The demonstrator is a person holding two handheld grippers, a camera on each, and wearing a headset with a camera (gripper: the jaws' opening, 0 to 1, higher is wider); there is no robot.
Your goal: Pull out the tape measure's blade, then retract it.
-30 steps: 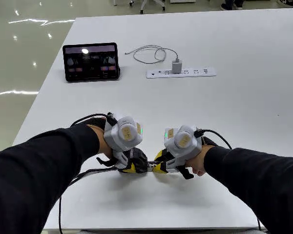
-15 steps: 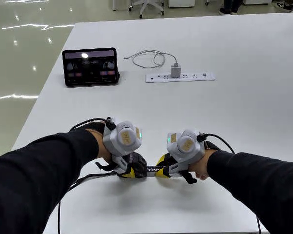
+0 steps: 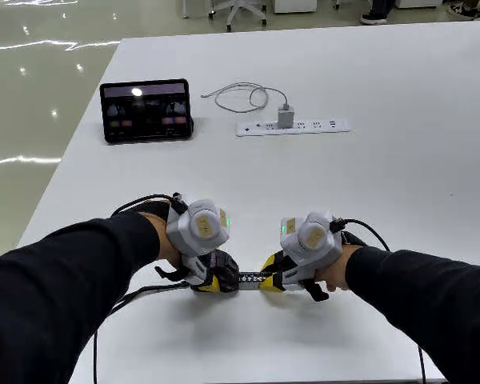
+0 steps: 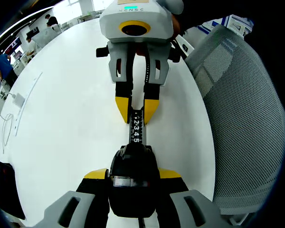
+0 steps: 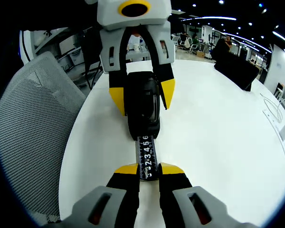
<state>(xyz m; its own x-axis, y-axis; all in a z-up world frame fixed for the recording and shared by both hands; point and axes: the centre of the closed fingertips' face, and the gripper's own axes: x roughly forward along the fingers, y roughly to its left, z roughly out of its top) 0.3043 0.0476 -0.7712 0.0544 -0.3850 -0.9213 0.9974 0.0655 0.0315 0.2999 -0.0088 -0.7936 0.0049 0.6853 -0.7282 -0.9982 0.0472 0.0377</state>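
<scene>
A black tape measure case [image 3: 222, 270] [image 4: 133, 179] [image 5: 142, 105] sits low over the white table [image 3: 344, 184], and my left gripper [image 3: 218, 278] [image 4: 133, 174] is shut on it. A short length of its blade [image 3: 250, 278] [image 4: 136, 128] [image 5: 147, 154], printed with numbers, runs from the case to my right gripper [image 3: 269, 282] [image 5: 145, 172], which is shut on the blade's end. The two grippers face each other near the table's front edge, a small gap apart. In the left gripper view the right gripper [image 4: 137, 110] pinches the blade tip between yellow fingertips.
A tablet [image 3: 146, 110] stands at the far left of the table. A white power strip [image 3: 294, 126] with a charger and coiled cable [image 3: 242, 96] lies behind. A grey mesh chair [image 4: 242, 118] [image 5: 33, 128] is beside the front edge. Cables trail from both grippers.
The right gripper has drawn away to the right from the case, and more blade shows between the grippers. The head camera has tilted slightly.
</scene>
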